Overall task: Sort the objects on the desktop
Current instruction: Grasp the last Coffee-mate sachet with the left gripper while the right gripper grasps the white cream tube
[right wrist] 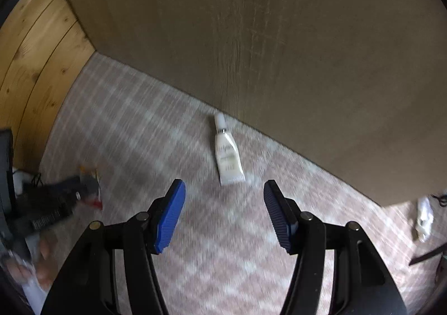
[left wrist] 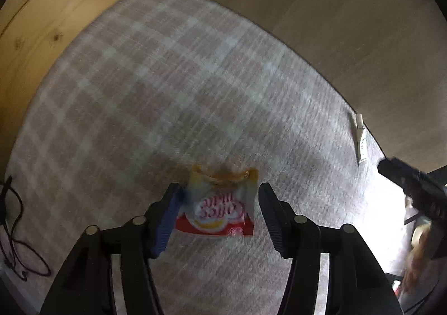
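**Grippers spread wide, one over each item**

Left gripper (left wrist: 219,203) stands wide open around a small flat red, white and yellow creamer sachet (left wrist: 219,204) lying on the grey-and-white checked tablecloth (left wrist: 156,86). The sachet sits between the blue-padded fingers, its printed face up and its red band toward the camera. The left pad looks to be touching or just beside the sachet's edge; blur keeps me from telling which. The other pad stands apart from it. Closing on the packet appears to be the move in hand.

Right gripper (right wrist: 223,200) is equally wide and holds nothing. A small white squeeze tube (right wrist: 227,154) lies just ahead of its fingertips, not yet between them. The tube's long axis runs nearly straight away from the tool, cap pointing at the brown panel (right wrist: 279,35) behind, crimped end nearest. This hand is far nearer the tube, so a short push forward would likely bracket it.

Black cables (left wrist: 16,245) lie at the cloth's left edge.
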Available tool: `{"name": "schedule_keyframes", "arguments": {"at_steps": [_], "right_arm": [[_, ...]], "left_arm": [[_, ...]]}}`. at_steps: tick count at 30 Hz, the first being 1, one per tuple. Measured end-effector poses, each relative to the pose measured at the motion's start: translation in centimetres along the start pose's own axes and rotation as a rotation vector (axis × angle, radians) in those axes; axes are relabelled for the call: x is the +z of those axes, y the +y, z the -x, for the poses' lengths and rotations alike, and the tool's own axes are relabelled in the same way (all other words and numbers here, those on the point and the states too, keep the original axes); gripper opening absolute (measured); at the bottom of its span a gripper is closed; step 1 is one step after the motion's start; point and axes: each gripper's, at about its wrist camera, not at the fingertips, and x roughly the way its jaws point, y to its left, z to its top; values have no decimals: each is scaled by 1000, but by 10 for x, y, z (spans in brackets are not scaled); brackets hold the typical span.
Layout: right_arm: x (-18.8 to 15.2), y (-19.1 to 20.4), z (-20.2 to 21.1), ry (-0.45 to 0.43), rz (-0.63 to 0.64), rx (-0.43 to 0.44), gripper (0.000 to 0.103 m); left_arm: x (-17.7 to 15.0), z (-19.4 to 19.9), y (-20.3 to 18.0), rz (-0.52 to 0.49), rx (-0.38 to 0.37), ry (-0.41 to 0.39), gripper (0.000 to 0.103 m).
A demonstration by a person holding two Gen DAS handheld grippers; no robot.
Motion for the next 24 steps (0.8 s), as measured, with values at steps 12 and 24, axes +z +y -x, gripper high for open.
{"name": "schedule_keyframes", "arguments": {"at_steps": [12, 24], "right_arm": [[17, 8, -29, 3, 36, -60, 57], [9, 10, -33, 27, 46, -84, 22]], "left_arm": [[-13, -10, -24, -78, 75, -28, 49], [-32, -14, -31, -77, 78, -38, 35]]}}
